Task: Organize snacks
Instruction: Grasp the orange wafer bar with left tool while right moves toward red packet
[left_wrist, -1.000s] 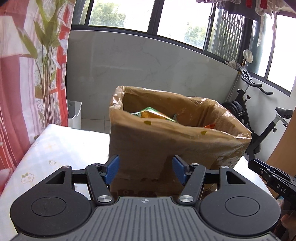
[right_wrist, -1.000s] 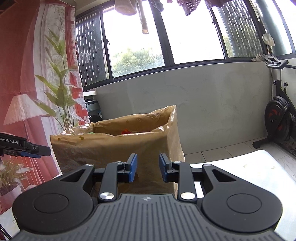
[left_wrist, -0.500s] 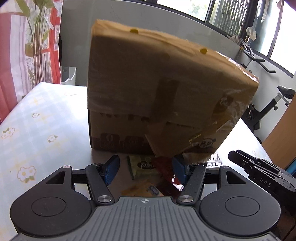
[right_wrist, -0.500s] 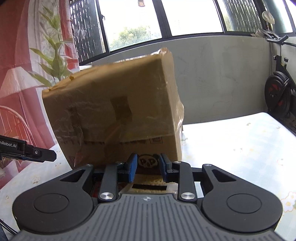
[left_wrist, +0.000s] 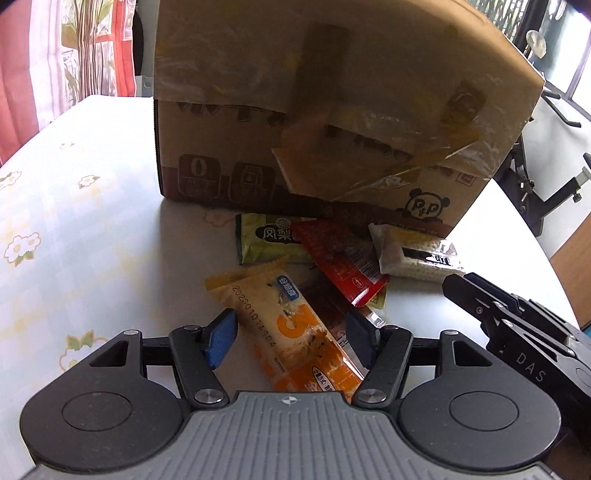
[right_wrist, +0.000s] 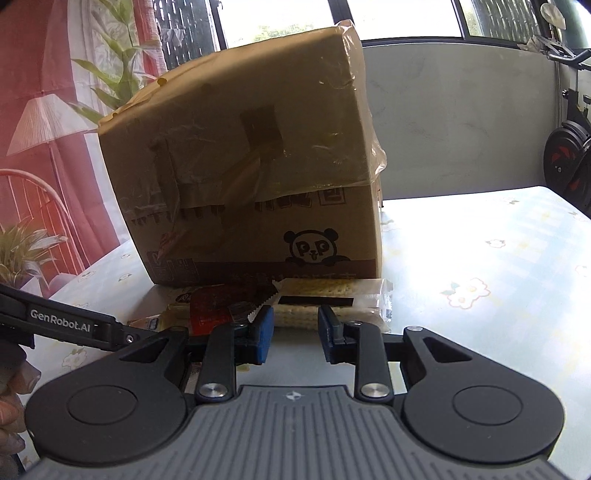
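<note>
A brown cardboard box stands on the table; it also shows in the right wrist view. Before it lie several snack packets: a green one, a red one, a clear cracker pack and an orange-and-white one. My left gripper is open, low over the orange-and-white packet, which lies between its fingers. My right gripper is open, just short of the cracker pack and the red packet.
The table has a pale floral cloth. An exercise bike stands at the right beyond the table. A red curtain hangs at the left. The right gripper's body shows at the left view's right edge.
Both grippers have dropped from box-top height to just above the table. The snack packets in front of the box have come into view. The right gripper has opened a little wider.
</note>
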